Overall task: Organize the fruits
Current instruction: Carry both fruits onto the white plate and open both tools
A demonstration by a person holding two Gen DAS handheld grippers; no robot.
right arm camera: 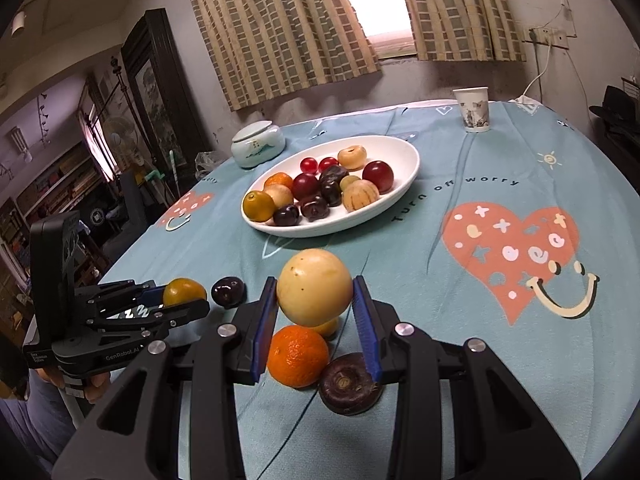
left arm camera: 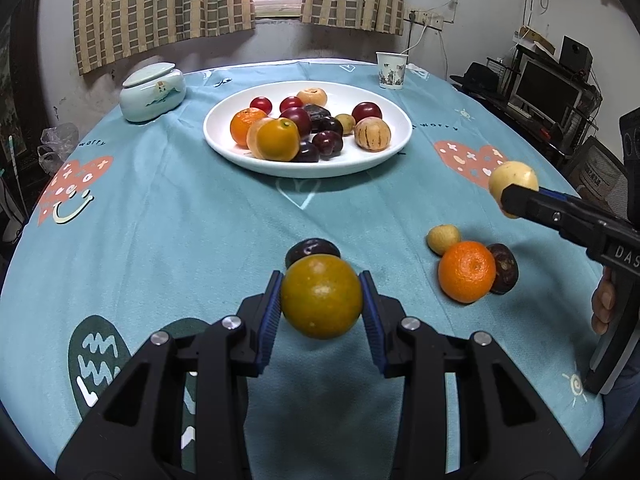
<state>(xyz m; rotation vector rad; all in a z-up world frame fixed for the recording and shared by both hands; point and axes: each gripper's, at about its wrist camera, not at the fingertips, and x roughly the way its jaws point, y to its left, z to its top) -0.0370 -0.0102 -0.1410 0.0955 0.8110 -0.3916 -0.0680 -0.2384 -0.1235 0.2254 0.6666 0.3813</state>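
Your left tongs [left arm camera: 321, 298] are clenched on a greenish-orange citrus [left arm camera: 321, 297], holding it clear of the worktop [left arm camera: 180, 220], with a dark plum [left arm camera: 312, 249] lying on the cloth just beyond it. Your right tongs [right arm camera: 315, 300] grip a pale yellow round fruit [right arm camera: 314, 287], lifted above a small cluster on the cloth: a bright orange mandarin [right arm camera: 298, 355], a dark brown fruit [right arm camera: 349, 384] touching it, and a small yellow fruit [right arm camera: 329, 327] mostly hidden behind the one you hold. Farther out, near the middle of the worktop, the white plate [left arm camera: 372, 160] carries the sorted pile of oranges, red and dark plums and a striped pale melon-like fruit [left arm camera: 372, 133]. At the far edge stand a lidded ceramic jar [left arm camera: 153, 91] and a paper cup [left arm camera: 391, 69].
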